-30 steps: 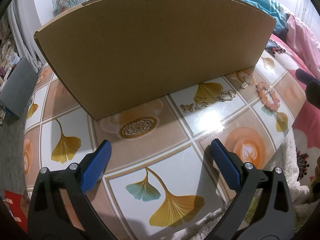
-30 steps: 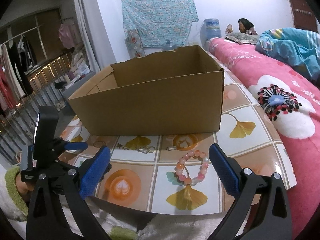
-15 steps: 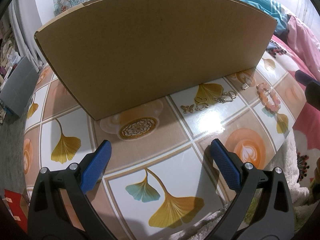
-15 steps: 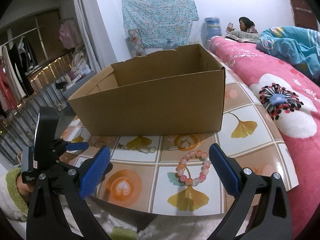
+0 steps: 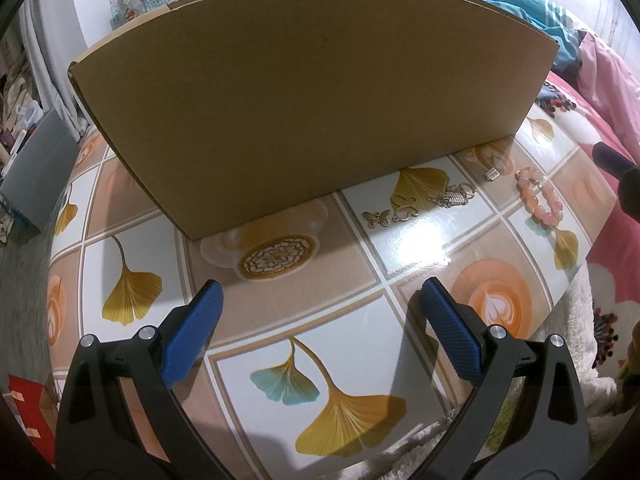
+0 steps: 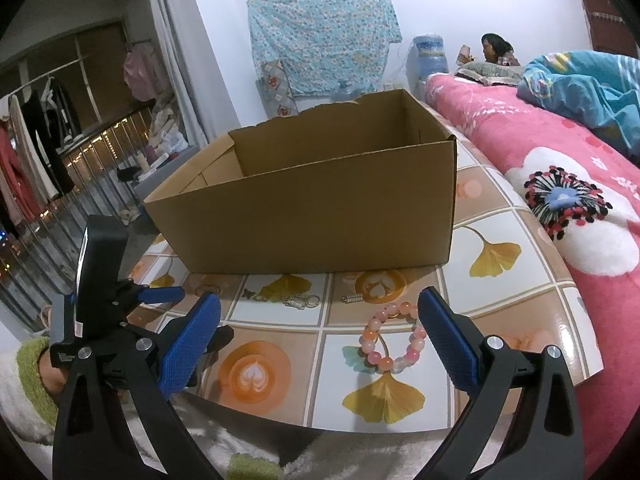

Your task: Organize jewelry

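Tiled table (image 5: 408, 240), one cardboard box (image 5: 312, 96), one bead bracelet (image 6: 394, 338), both tongs (image 5: 320, 320) (image 6: 320, 328) spread, empty.

The box (image 6: 320, 216) stands far on the table (image 6: 532, 312); charms (image 6: 296, 300) lie near it, the bracelet (image 6: 394, 338) nearer, rightward.

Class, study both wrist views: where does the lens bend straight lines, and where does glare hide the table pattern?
Left wrist view: the cardboard box top edge bows into an arc, and white glare washes the table tile beside the butterfly charm. Right wrist view: box edges look straighter; mild sheen near the bead bracelet.
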The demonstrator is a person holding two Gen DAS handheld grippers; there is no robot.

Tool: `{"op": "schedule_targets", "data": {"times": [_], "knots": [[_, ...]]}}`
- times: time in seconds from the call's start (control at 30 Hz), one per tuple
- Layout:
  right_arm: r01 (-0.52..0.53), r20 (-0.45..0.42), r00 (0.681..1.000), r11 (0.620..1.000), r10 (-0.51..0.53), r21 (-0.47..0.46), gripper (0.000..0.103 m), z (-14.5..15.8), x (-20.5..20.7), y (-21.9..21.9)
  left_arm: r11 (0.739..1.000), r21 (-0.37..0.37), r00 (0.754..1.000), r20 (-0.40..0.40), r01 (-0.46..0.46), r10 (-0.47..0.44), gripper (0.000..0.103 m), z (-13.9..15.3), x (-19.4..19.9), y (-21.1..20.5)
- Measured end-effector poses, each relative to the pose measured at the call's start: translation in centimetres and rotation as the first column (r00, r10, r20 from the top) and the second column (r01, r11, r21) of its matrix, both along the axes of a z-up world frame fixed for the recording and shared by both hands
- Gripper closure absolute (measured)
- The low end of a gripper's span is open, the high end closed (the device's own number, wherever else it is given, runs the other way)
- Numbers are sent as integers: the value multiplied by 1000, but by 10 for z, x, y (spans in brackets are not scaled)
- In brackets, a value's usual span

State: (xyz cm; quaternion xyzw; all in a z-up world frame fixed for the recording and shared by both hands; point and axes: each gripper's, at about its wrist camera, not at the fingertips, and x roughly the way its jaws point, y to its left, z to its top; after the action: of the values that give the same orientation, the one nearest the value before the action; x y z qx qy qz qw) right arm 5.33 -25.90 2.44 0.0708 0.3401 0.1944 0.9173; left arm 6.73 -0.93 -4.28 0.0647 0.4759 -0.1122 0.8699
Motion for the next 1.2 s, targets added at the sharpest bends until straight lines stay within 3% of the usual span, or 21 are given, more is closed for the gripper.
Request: {"op": "schedule_targets", "data": {"times": [0.33, 0.83, 1.2], "knots": [[-10, -4, 1000, 1000, 10, 5, 7, 1, 0, 1, 1000, -1, 1000, 2, 0, 0, 7, 1, 0, 0], [-1, -13, 1000, 1000, 2, 19, 16, 2, -1, -3, 1000, -9, 1000, 4, 2, -2, 8, 1, -1, 2], [1, -32, 1000, 999, 0, 45, 20, 0, -5, -3, 998, -35, 997, 69, 49, -46, 13, 11, -20, -1]]}}
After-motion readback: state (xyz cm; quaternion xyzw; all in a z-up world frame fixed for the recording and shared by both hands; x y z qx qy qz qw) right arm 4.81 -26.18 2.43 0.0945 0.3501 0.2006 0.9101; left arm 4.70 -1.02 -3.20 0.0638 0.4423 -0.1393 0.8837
